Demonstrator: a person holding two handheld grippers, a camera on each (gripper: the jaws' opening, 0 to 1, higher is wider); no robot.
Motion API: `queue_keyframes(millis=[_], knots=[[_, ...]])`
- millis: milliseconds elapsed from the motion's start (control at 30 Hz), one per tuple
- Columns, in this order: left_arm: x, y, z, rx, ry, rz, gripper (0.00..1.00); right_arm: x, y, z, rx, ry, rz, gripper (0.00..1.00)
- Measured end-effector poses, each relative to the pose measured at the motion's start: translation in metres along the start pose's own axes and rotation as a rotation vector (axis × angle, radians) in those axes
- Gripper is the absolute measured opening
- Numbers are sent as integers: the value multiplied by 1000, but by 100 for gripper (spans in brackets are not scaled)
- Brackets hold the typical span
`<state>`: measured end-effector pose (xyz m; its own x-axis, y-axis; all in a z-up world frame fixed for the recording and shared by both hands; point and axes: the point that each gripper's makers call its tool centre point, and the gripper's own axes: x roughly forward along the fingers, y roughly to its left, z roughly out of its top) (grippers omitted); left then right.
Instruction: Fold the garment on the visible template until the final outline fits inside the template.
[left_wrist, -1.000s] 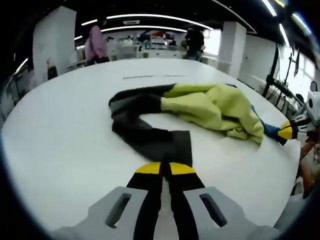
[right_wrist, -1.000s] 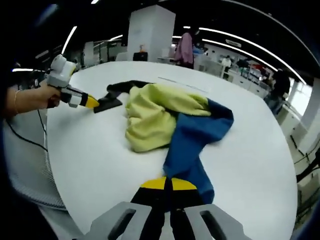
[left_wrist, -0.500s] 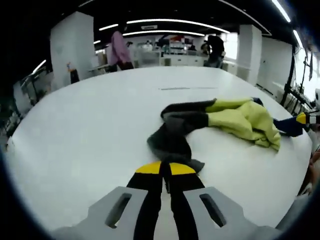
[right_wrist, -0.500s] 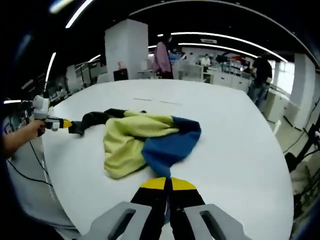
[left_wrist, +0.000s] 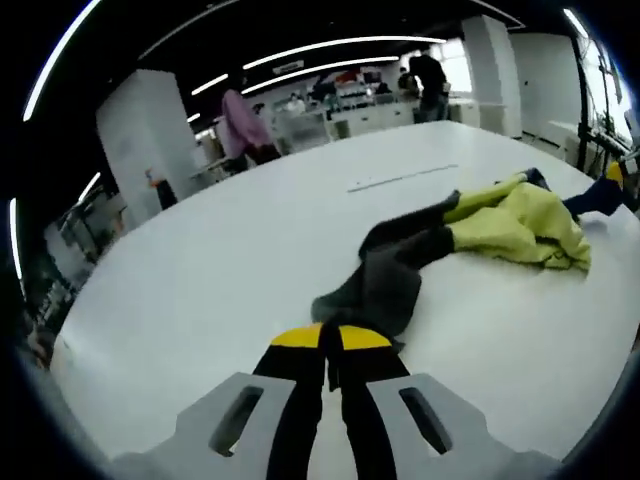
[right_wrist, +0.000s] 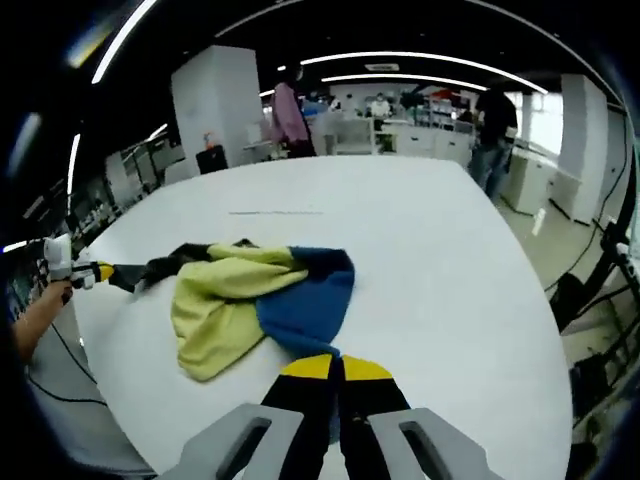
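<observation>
While garment (left_wrist: 480, 225) lies stretched betw. them, L gripper (left_wrist: 330, 340) & R gripper (right_wrist: 338, 368) each clench an end.

A yellow, blue and dark grey garment (right_wrist: 255, 300) lies stretched across a large white surface (right_wrist: 430, 260), its blue end pinched between the closed yellow-tipped jaws of the right gripper (right_wrist: 327, 367). At far left, the left gripper (right_wrist: 98, 271), in a person's hand (right_wrist: 50, 295), clamps the dark end. Two people stand among desks beyond the surface's far edge
</observation>
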<state>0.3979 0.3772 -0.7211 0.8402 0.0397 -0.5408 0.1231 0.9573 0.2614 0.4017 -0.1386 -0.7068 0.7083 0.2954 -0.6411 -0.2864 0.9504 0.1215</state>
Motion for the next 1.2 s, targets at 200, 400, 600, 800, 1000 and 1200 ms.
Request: queue_keyframes(millis=[200,400,600,800,1000,1200], knots=[[9,-25,8,6,-9,-66,1,9,-22,-6,60,33,-23,0],[19,-59,7,49,5,-142,1,19,-40,-14,77,60,-64,0],[30,-92,4,-7,22,-236,1,30,-52,-20,84,84,-87,0],[38,-114,-8,-22,60,-274,1,41,-62,-24,47,99,-95,0],[44,-126,-23,-30,104,-293,1,51,-73,-35,6,143,-113,0],[45,-126,-25,-52,102,-293,1,59,-79,-40,-37,165,-124,0]])
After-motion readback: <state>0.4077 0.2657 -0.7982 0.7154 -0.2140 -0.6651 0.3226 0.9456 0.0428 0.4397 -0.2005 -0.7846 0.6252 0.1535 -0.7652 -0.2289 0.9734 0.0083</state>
